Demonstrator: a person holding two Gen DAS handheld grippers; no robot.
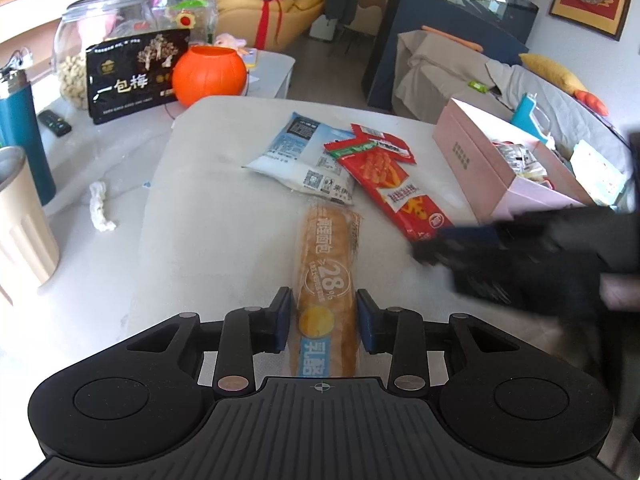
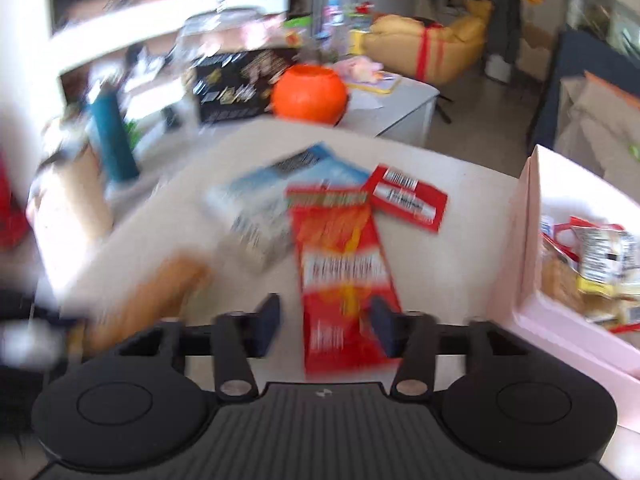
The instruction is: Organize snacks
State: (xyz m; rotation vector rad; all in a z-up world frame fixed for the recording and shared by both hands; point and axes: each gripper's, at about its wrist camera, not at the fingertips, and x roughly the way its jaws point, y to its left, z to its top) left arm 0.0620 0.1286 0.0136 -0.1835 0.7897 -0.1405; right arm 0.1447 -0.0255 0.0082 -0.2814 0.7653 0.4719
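Two wrist views, one instant; task: sort snacks into the pink box [image 1: 472, 160].

Left hand-held gripper [image 1: 324, 320]: its blue pads sit against both sides of the bread [image 1: 326, 256], a long wrapped loaf lying lengthwise on the worktop [image 1: 208, 208]. Judged clamped on it, not yet lifted (the loaf's far end rests flat by the white-blue pack [image 1: 304, 160]).

Right hand-held gripper [image 2: 326, 322]: straddles the near end of the red pack [image 2: 344, 268]. One pad overlaps the pack's right edge; the other stands clear of its left edge, so jaws are read as apart, no grip yet. The view is motion-blurred, so contact can't be settled. A second, smaller red packet [image 2: 408, 198] lies just beyond, touching the first.

Box: at the worktop's right edge, lid open, already holding several wrappers.

Step in hand: pick-up phase, approx. mid-task, w/ three or four items left outside the box.

Next move calls for: right jaws to close squarely across the thin red pack (flat foil may slip or buckle), then a lift and carry right to the box. The left should raise the loaf level, since a long item gripped near one end is likely to droop.
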